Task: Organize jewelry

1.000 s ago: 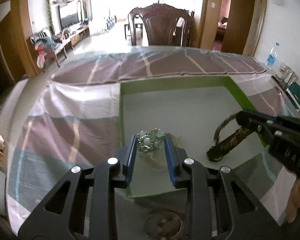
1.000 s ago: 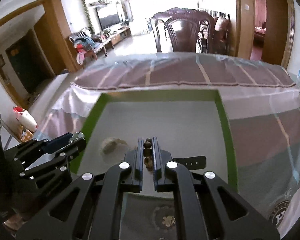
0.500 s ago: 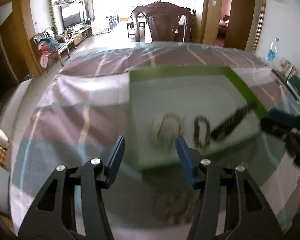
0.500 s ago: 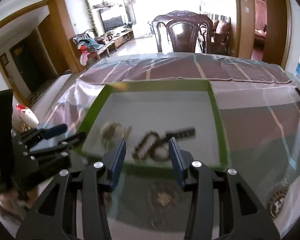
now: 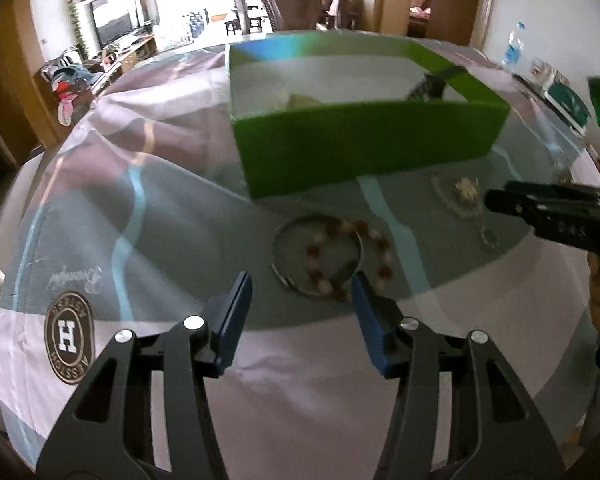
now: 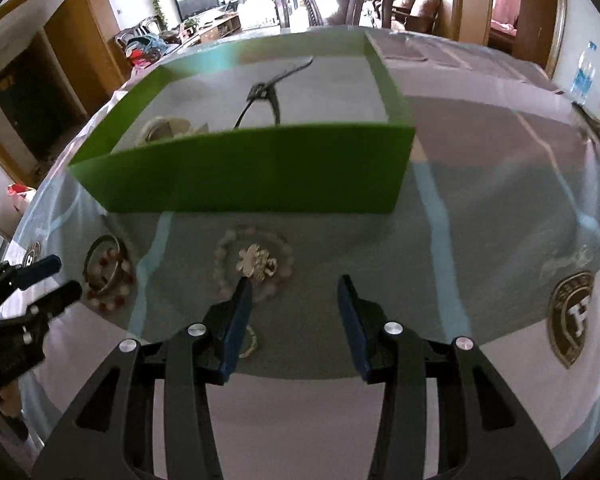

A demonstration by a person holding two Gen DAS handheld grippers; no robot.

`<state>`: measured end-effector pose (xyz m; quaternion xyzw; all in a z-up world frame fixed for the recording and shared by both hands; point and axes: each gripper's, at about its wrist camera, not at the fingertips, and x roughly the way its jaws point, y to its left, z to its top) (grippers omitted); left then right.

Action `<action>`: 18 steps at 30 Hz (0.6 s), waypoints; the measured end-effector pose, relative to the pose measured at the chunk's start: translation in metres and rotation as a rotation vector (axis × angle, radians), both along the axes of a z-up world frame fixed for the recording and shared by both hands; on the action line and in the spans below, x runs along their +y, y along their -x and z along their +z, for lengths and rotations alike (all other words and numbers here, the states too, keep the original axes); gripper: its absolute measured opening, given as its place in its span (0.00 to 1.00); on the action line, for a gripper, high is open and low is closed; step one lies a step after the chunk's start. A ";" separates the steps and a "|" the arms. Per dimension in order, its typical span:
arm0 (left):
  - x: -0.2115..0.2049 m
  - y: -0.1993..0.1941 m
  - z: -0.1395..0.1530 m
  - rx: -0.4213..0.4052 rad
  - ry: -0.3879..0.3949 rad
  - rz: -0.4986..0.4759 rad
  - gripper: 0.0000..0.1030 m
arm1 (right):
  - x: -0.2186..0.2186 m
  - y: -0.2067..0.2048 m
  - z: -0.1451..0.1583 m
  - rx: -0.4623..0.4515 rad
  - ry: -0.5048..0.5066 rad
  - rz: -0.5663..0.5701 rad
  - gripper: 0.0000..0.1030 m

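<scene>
Jewelry lay before the green box [image 5: 364, 148] while you angled both grippers downward, left gripper [image 5: 302, 312] and right gripper [image 6: 294, 312] half open, holding nothing.

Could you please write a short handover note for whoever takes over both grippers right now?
Left gripper: open, empty, just short of the silver bangle and the red-and-white bead bracelet lying across it on the cloth.
Right gripper: open, empty, near the pale bead bracelet with the silver flower piece on it; a small ring lies beside its left finger.
Done: a pale bracelet and a black strap already lie in the green box.
Left: those pieces on the cloth in front of the box are not yet in it.
</scene>
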<state>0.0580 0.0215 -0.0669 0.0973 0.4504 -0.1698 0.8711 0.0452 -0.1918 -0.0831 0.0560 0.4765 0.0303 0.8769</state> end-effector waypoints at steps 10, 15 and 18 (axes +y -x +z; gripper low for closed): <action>-0.013 -0.003 -0.010 0.055 0.066 -0.035 0.27 | 0.009 0.001 -0.005 -0.017 0.010 0.013 0.43; -0.020 -0.007 -0.006 0.042 0.070 -0.059 0.25 | 0.007 0.007 -0.002 -0.013 0.027 0.004 0.43; -0.024 -0.010 -0.007 0.043 0.066 -0.069 0.20 | 0.004 0.012 -0.001 -0.008 0.021 0.002 0.43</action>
